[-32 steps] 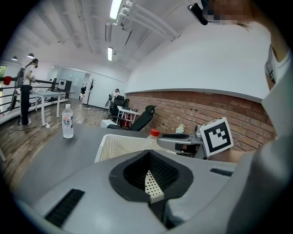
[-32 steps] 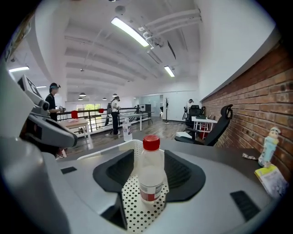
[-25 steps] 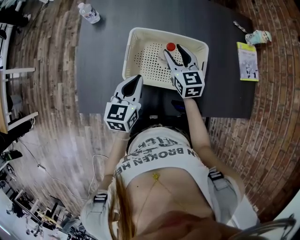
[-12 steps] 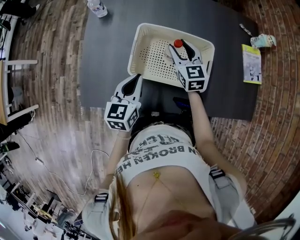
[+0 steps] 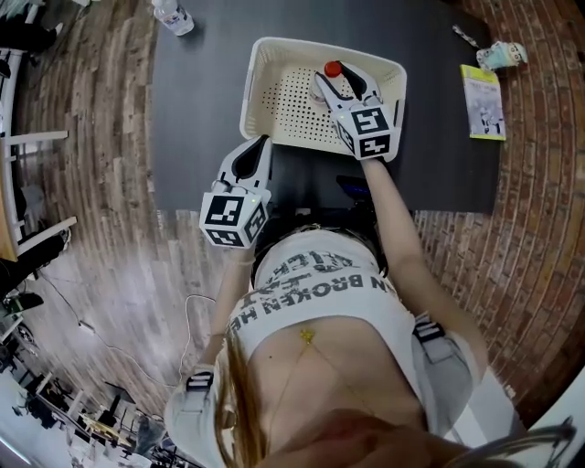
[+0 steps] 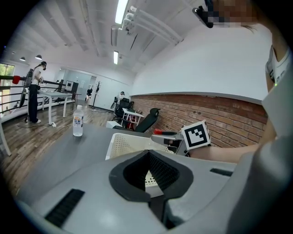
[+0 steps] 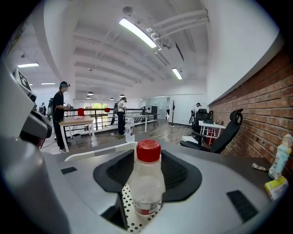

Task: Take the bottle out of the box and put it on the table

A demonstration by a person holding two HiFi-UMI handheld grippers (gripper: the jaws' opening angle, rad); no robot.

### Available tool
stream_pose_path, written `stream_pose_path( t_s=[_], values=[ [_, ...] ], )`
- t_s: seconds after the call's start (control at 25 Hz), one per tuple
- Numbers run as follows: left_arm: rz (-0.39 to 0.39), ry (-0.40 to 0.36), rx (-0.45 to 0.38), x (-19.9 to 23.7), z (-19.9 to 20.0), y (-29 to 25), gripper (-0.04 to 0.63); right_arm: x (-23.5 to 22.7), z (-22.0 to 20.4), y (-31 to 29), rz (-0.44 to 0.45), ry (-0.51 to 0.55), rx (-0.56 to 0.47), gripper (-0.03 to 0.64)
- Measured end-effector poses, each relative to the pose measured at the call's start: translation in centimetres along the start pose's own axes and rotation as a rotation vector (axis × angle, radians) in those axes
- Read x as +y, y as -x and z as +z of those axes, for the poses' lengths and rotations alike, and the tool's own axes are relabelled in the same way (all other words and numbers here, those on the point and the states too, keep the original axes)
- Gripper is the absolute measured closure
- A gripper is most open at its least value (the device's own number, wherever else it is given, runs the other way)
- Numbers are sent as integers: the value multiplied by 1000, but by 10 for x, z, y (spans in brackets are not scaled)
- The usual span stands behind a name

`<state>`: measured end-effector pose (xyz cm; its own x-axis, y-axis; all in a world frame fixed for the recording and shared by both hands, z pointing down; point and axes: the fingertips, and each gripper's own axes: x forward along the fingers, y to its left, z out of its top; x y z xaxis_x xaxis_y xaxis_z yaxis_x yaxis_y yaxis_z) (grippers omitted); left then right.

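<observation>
Left gripper: hanging at the box's 7 o'clock, jaws pressed together, carrying nothing.
Box: sitting on the dark table.
Bottle: standing upright inside the box, toward its 1 o'clock side.
Right gripper: reaching in from 5 o'clock, jaws clamping the bottle's sides.
Progress: the grasp is looking made; lifting out and setting down on the table are remaining.
Change: a second ago the right jaws were spreading wider; the left gripper is staying put.

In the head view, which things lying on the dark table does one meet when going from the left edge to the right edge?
clear water bottle → white box → yellow leaflet
</observation>
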<state>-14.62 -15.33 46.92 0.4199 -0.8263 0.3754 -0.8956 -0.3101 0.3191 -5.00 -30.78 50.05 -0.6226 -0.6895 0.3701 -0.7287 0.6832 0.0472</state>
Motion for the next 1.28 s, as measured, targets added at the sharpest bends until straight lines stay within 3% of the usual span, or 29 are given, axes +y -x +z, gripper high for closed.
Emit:
stream_pose_path(
  t_s=[0.32,1.28],
  values=[
    [-36,-13,1,-10,0,-1,591,-2,-1,1,16,-11,-17,434],
    [-29,-31,4,-10,1,7,591,-1,-1,3,32,-32,-32,433]
  ],
)
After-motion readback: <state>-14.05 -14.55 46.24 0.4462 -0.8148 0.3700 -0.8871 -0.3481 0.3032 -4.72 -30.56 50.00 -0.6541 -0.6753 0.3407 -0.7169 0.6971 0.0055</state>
